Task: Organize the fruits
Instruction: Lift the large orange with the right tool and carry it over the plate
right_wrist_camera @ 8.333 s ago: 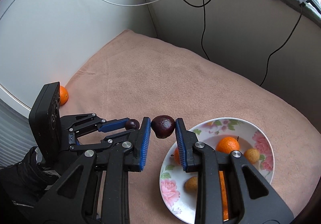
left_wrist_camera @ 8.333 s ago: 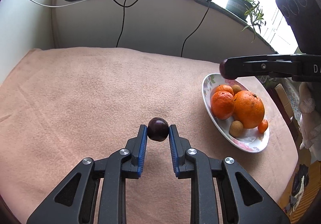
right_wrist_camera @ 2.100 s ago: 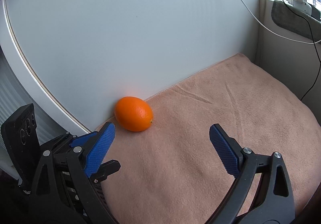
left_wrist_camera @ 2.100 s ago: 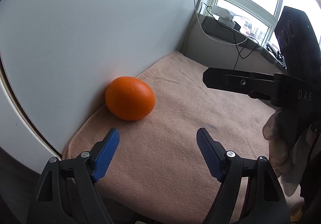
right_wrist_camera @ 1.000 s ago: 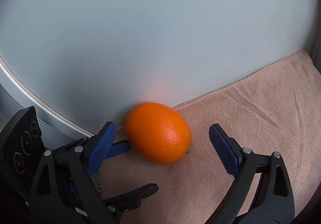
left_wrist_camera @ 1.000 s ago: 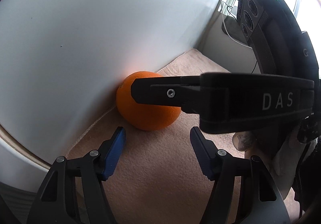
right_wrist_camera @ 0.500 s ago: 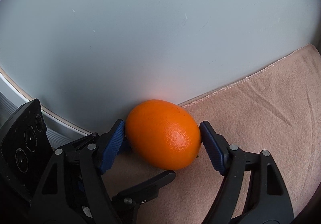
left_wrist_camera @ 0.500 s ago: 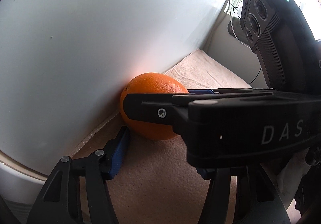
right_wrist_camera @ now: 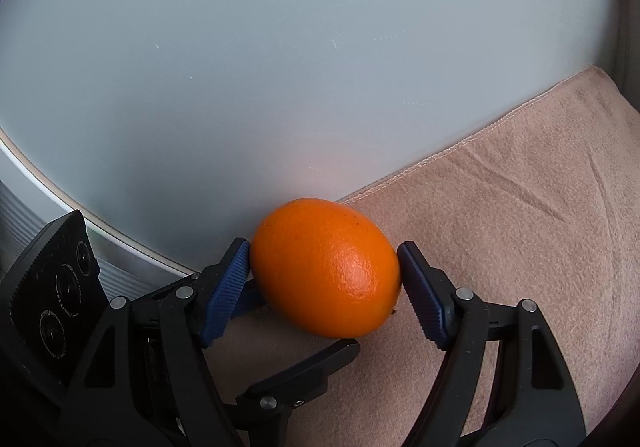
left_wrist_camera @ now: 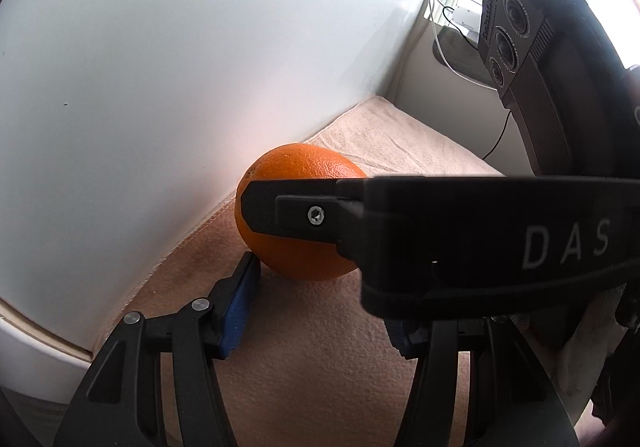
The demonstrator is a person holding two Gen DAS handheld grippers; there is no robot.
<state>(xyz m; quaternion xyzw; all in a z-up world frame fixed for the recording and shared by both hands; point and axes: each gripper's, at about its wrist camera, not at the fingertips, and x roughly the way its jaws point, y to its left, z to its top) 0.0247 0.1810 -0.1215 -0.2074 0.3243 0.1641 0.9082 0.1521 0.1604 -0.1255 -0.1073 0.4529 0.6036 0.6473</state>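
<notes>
We are closing in on the orange, which is sitting on the cloth hard against the white wall, at the cloth's stitched edge. Our right gripper is bracketing it, both ribbed blue pads pressing its two ends, so we judge it gripped but not lifted. Our left gripper is waiting just short of the fruit, one blue pad almost touching its underside, the other hidden behind the right gripper's black finger; we are treating it as open and empty. No plate or bowl is showing here, so the carrying and placing are left to do. The orange is looking oval, firm and finely dimpled, with a slight shine. The cloth is looking soft, fuzzy and gently creased, the wall smooth and matte.
</notes>
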